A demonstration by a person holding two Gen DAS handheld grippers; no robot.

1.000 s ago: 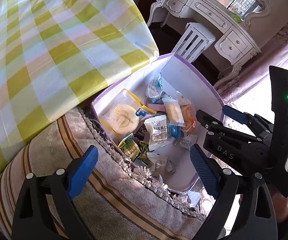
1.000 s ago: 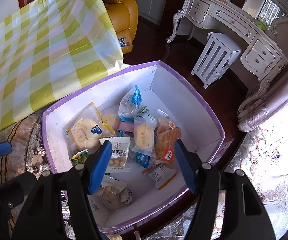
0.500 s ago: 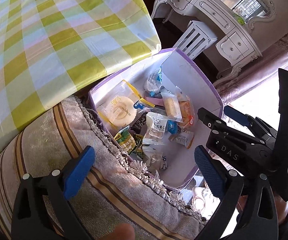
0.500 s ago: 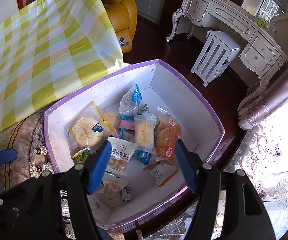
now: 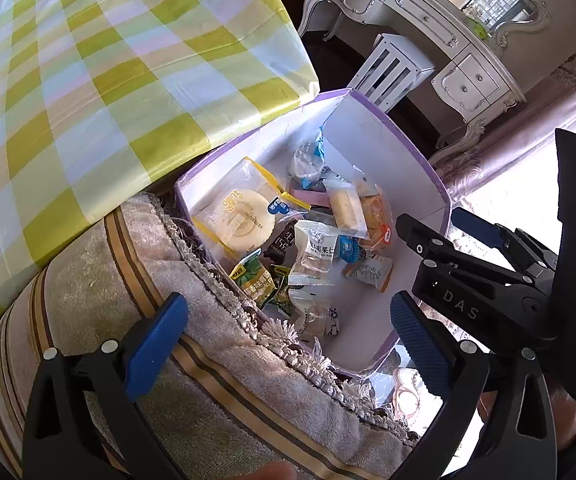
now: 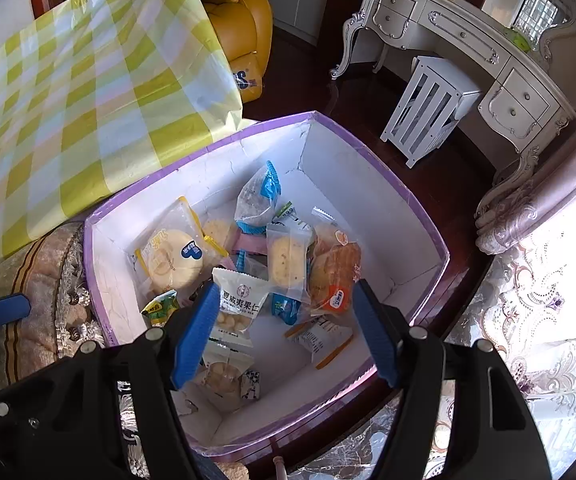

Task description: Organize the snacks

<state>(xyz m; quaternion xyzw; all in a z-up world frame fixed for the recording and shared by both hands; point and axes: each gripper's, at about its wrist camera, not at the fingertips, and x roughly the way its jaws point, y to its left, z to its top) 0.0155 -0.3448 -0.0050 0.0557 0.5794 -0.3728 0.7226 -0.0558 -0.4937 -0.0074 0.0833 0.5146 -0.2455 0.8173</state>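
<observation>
Snack packets [image 6: 248, 272] lying piled in purple-rimmed box [image 6: 367, 152], toward its near-left corner. Left hand-held gripper [image 5: 288, 332] just widening, empty; right hand-held gripper [image 6: 284, 332] apart, empty, hovering above. Risk: loose overlapping wrappers slipping, jaws pinching two together.

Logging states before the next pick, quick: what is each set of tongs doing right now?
Left tongs: open, empty, jaws just opened wider above the rug.
Right tongs: open, empty, jaws just opened slightly over the box.
</observation>
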